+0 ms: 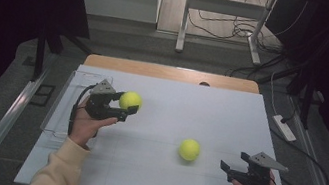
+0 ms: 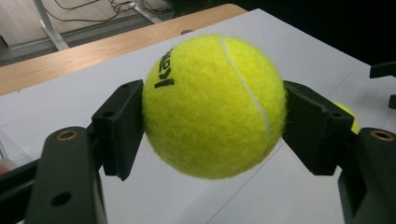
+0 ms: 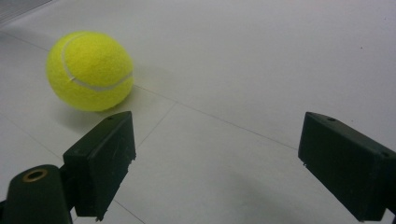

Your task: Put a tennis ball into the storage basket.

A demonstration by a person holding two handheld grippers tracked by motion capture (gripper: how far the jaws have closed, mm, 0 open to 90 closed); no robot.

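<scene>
**Left gripper has one ball, right is empty**

Left gripper point(image 1: 131, 104) clamped on ball point(image 2: 214, 105), held above the table point(image 1: 162, 183), just right of the clear tray point(image 1: 60, 105). Second ball point(image 1: 189, 149) rests on table, well right of tray. Right gripper point(image 1: 232, 165) jaws apart, near second ball, not touching

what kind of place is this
Probably a lab or workshop set up for recording, not a home: a white table under dark curtains, loose cables on the floor, and a metal frame behind.
</scene>
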